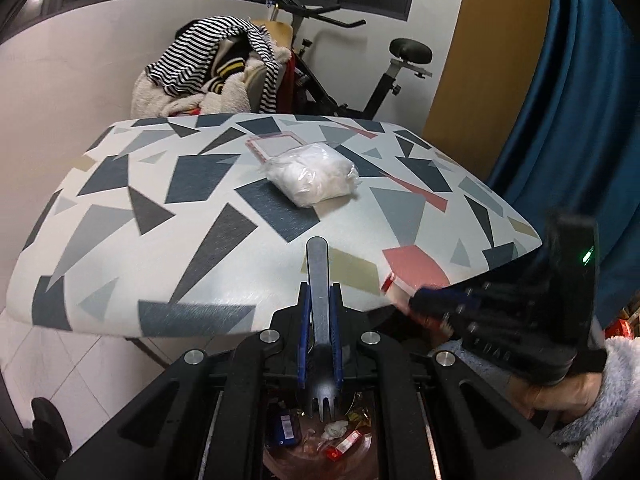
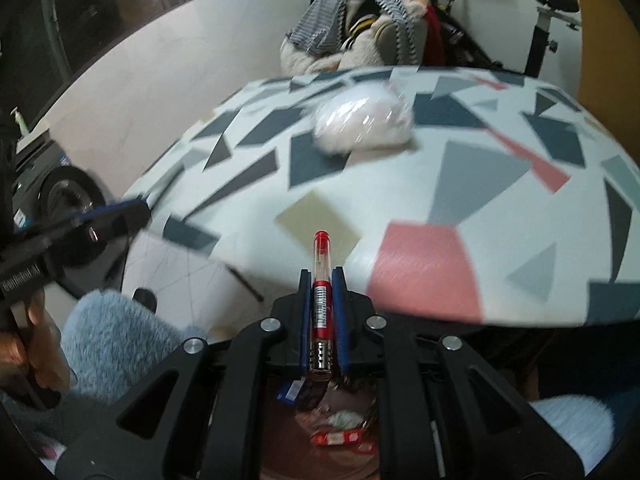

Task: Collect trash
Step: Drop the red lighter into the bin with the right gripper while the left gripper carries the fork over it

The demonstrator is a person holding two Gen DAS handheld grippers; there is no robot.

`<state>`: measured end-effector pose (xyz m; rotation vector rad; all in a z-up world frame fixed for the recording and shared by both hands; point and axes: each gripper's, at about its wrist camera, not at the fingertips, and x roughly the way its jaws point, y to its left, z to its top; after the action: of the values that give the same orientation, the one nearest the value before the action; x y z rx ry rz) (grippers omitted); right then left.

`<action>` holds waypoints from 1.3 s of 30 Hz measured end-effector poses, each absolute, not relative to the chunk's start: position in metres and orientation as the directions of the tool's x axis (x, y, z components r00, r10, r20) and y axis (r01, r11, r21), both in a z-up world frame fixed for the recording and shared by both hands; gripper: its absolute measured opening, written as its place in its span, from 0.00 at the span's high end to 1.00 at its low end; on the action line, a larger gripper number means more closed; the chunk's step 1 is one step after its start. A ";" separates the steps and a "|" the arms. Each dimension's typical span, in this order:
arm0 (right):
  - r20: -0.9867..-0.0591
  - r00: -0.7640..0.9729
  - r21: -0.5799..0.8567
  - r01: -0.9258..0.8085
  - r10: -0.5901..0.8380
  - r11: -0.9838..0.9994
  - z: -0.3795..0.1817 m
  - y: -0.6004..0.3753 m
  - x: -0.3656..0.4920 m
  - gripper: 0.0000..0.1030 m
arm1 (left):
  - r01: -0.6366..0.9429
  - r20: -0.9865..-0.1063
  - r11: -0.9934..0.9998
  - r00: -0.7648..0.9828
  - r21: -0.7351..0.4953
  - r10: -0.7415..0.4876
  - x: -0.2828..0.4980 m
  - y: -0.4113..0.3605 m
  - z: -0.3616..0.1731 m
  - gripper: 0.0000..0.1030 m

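Note:
My left gripper (image 1: 320, 296) is shut on a black plastic fork (image 1: 319, 280), handle forward, prongs back over a brown trash bin (image 1: 288, 464) holding several wrappers. My right gripper (image 2: 321, 280) is shut on a red pen (image 2: 322, 276), also over the bin (image 2: 340, 460) below the table's near edge. The right gripper also shows blurred in the left wrist view (image 1: 440, 308). A clear bag of white stuff (image 1: 312, 174) lies on the patterned table (image 1: 160, 216), with a red-edged clear sleeve (image 1: 272, 146) behind it. The bag (image 2: 362, 122) is blurred in the right wrist view.
Behind the table stand a chair heaped with striped clothes (image 1: 216, 68) and an exercise bike (image 1: 360, 60). A blue curtain (image 1: 580, 100) hangs at the right. A washing machine (image 2: 48, 196) stands at the left. Tiled floor (image 1: 80, 368) lies below.

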<state>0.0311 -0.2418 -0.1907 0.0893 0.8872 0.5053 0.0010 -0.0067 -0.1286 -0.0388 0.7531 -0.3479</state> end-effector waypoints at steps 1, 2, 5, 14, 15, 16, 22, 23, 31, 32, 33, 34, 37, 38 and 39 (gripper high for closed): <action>-0.730 0.506 0.281 -0.389 0.459 0.877 -0.196 -0.239 0.028 0.86 | 0.293 -0.660 0.942 0.677 -0.162 -0.324 -0.002 -0.005 -0.129 0.91; -0.733 0.503 0.281 -0.390 0.458 0.877 -0.197 -0.236 0.027 0.86 | 0.291 -0.658 0.942 0.679 -0.167 -0.326 -0.006 -0.002 -0.129 0.91; -0.769 0.447 0.291 -0.392 0.457 0.873 -0.214 -0.228 0.025 0.86 | 0.282 -0.656 0.943 0.681 -0.174 -0.325 -0.013 0.001 -0.132 0.91; -0.833 0.365 0.276 -0.374 0.415 0.885 -0.250 -0.217 0.029 0.86 | 0.263 -0.661 0.946 0.678 -0.190 -0.321 -0.017 0.007 -0.143 0.91; -0.837 0.361 0.274 -0.372 0.411 0.887 -0.252 -0.216 0.030 0.86 | 0.263 -0.661 0.946 0.678 -0.190 -0.321 -0.017 0.007 -0.144 0.91; -0.842 0.354 0.274 -0.370 0.407 0.888 -0.255 -0.216 0.030 0.86 | 0.264 -0.663 0.946 0.676 -0.190 -0.322 -0.017 0.007 -0.145 0.91; -0.855 0.350 0.258 -0.353 0.382 0.900 -0.261 -0.216 0.030 0.75 | 0.274 -0.674 0.944 0.664 -0.186 -0.325 -0.016 0.004 -0.152 0.91; -0.854 0.354 0.254 -0.355 0.381 0.900 -0.261 -0.216 0.029 0.66 | 0.275 -0.675 0.943 0.662 -0.187 -0.327 -0.016 0.004 -0.153 0.91; -0.810 0.418 0.254 -0.383 0.412 0.888 -0.250 -0.224 0.026 0.25 | 0.282 -0.684 0.943 0.653 -0.179 -0.325 -0.016 0.004 -0.158 0.91; -0.795 0.442 0.247 -0.389 0.415 0.887 -0.244 -0.226 0.025 0.18 | 0.283 -0.685 0.943 0.652 -0.177 -0.325 -0.016 0.004 -0.159 0.91; -0.787 0.456 0.240 -0.393 0.415 0.887 -0.241 -0.227 0.024 0.11 | 0.284 -0.686 0.942 0.651 -0.176 -0.325 -0.016 0.004 -0.159 0.91; -0.776 0.475 0.229 -0.399 0.414 0.888 -0.237 -0.227 0.023 0.09 | 0.287 -0.686 0.942 0.650 -0.174 -0.325 -0.016 0.004 -0.160 0.91; -0.739 0.523 0.209 -0.422 0.425 0.882 -0.221 -0.232 0.021 0.06 | 0.297 -0.690 0.940 0.647 -0.165 -0.325 -0.016 0.002 -0.162 0.91; -0.719 0.544 0.203 -0.431 0.433 0.879 -0.213 -0.236 0.022 0.06 | 0.302 -0.693 0.940 0.644 -0.159 -0.324 -0.016 0.002 -0.164 0.91; -0.708 0.556 0.197 -0.436 0.435 0.878 -0.210 -0.237 0.023 0.06 | 0.308 -0.695 0.939 0.641 -0.156 -0.326 -0.016 0.001 -0.165 0.91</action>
<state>0.0234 -0.2365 -0.2102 -0.0015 0.8361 0.5146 -0.0158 0.0007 -0.1648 -0.0234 0.7968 -0.3614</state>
